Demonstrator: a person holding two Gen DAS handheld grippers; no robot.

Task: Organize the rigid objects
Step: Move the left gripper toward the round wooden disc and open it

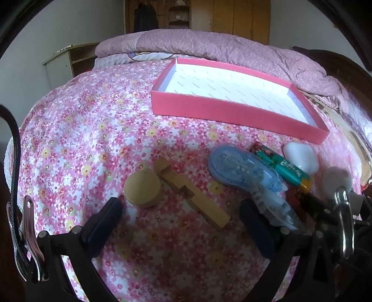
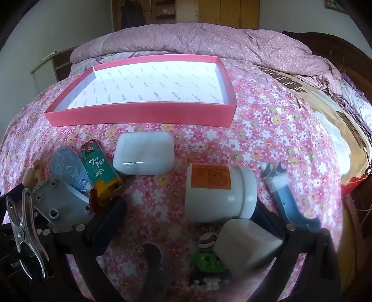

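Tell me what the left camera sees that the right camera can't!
Only the left view shows the wooden disc beside the notched wooden block fully. Only the right view shows the white jar lying on its side, the blue tool and a small toy figure. Both show the pink tray, the blue tape dispenser, the green lighter and the white case.

Bedroom: floral bed (image 1: 93, 130), wardrobe (image 1: 232, 18).

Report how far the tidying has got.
Nothing is done: the pink box holds nothing. Nothing is in hand; the left hand-held gripper and right hand-held gripper are open. Left: wooden disc, lighter, white case, jar and others.
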